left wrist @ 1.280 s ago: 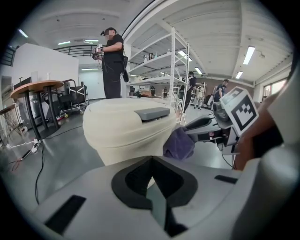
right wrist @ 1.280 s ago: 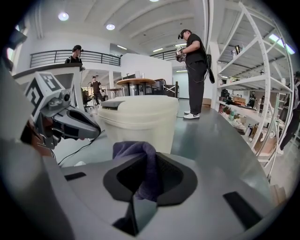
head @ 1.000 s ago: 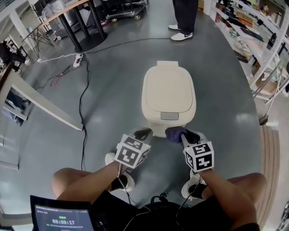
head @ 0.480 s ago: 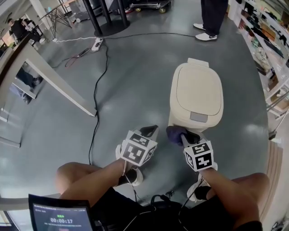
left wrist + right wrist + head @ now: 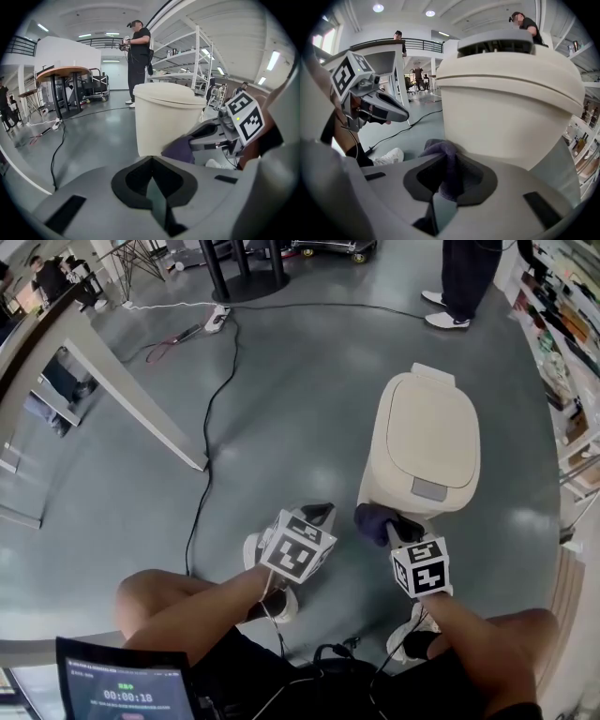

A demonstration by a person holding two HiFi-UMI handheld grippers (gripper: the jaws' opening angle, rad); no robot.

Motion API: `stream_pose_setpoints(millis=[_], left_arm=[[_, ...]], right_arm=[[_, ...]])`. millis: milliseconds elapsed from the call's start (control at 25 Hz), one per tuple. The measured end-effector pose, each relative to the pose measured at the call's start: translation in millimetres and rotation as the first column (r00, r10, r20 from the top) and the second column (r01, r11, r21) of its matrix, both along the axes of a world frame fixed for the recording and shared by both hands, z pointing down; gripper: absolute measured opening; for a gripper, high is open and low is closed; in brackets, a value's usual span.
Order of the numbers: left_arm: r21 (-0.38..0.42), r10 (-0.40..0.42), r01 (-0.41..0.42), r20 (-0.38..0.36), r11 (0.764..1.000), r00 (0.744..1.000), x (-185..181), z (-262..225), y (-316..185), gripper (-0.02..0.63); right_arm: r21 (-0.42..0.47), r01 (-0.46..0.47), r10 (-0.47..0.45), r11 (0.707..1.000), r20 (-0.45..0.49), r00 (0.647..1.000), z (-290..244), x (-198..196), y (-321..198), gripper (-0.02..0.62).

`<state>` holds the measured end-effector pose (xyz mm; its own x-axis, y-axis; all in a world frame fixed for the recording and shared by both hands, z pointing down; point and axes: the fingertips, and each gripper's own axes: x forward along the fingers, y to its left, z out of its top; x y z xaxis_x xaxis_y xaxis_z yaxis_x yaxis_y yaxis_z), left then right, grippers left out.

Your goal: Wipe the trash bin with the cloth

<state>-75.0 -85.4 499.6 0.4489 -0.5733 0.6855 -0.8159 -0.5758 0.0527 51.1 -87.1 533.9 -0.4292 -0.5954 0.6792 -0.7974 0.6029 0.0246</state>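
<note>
A cream trash bin (image 5: 427, 451) with a closed lid and a grey pedal plate stands on the grey floor ahead of me. My right gripper (image 5: 382, 519) is shut on a dark purple cloth (image 5: 370, 518), which presses against the bin's near lower wall. In the right gripper view the cloth (image 5: 446, 166) bunches between the jaws, touching the bin (image 5: 506, 103). My left gripper (image 5: 317, 515) hovers left of the bin, shut and holding nothing. The left gripper view shows the bin (image 5: 166, 117) ahead, with the cloth (image 5: 180, 150) at its base.
A black cable (image 5: 208, 418) runs across the floor on the left. A white table leg (image 5: 141, 399) slants at the left. A person's shoes (image 5: 448, 320) stand behind the bin. Shelving (image 5: 567, 343) lines the right side. My own shoes (image 5: 412, 638) are below the grippers.
The view has swung left, so the bin now sits further right in the frame. The grippers keep their hold by the bin's near wall.
</note>
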Motion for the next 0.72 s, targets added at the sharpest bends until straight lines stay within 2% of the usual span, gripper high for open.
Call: stream_pose_setpoints(millis=[240,360,520,720], left_arm=[[-0.048,0.037,-0.038,-0.012,0.998,0.999,22,8,12,0.002],[-0.055,0.072,-0.071,0.006,0.996,0.997,41,20,17,0.002],[-0.064,0.116,-0.114,0.018,0.991,0.993,58,20,18,0.002],[-0.083,0.172,-0.168,0.039,0.982,0.984,79,18,21,0.002]], right_arm=[[-0.006,-0.032,0.031,0.999,-0.019,0.999,7,37,8,0.064],[-0.008,-0.054,0.054,0.998,-0.039,0.998,19,66,13,0.064],[0.015,-0.06,0.061,0.998,-0.109,0.992,26,93,24,0.064],[0.02,-0.101,0.102,0.995,-0.117,0.988,19,114,29,0.064]])
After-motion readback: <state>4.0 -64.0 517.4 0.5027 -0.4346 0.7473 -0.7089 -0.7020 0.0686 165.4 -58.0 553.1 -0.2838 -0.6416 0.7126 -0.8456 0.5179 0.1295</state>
